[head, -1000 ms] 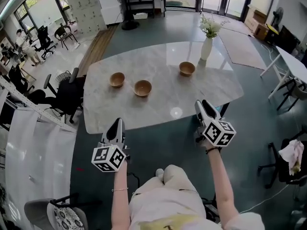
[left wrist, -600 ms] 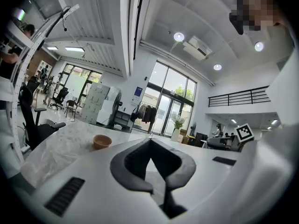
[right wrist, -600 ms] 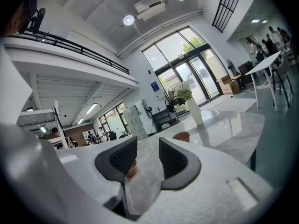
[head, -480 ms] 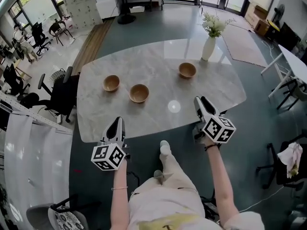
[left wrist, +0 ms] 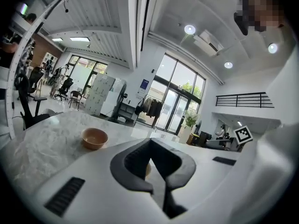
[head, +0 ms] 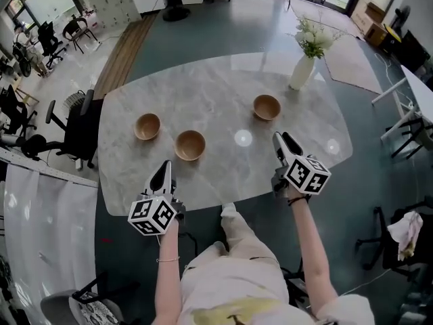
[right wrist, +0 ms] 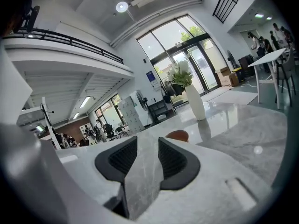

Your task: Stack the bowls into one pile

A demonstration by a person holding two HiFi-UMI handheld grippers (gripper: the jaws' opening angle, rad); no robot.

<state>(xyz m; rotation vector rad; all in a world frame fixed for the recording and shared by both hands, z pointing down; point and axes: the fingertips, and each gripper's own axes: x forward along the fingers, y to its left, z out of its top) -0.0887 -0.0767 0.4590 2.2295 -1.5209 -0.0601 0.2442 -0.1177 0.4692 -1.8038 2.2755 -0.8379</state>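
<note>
Three wooden bowls stand apart on the marble table [head: 223, 87]: a left bowl [head: 147, 125], a middle bowl [head: 190, 145] and a right bowl [head: 266, 107]. My left gripper [head: 164, 168] hovers open over the table's near edge, just short of the middle bowl. My right gripper [head: 282, 139] is open and empty too, a little nearer than the right bowl. In the left gripper view the left bowl [left wrist: 95, 138] sits off to the left, and a sliver of the middle bowl [left wrist: 146, 170] shows between the parted jaws. The right gripper view has the right bowl [right wrist: 177, 135] peeking over its jaws.
A white vase with flowers [head: 303, 72] stands at the table's far right, behind the right bowl. Black office chairs [head: 78, 131] crowd the table's left side. Another white table [head: 419, 90] and a chair with a cloth [head: 402, 232] stand to the right.
The person has stepped up to the table. Both grippers moved forward from short of its edge to over its near edge, and the bowls now lie closer.
</note>
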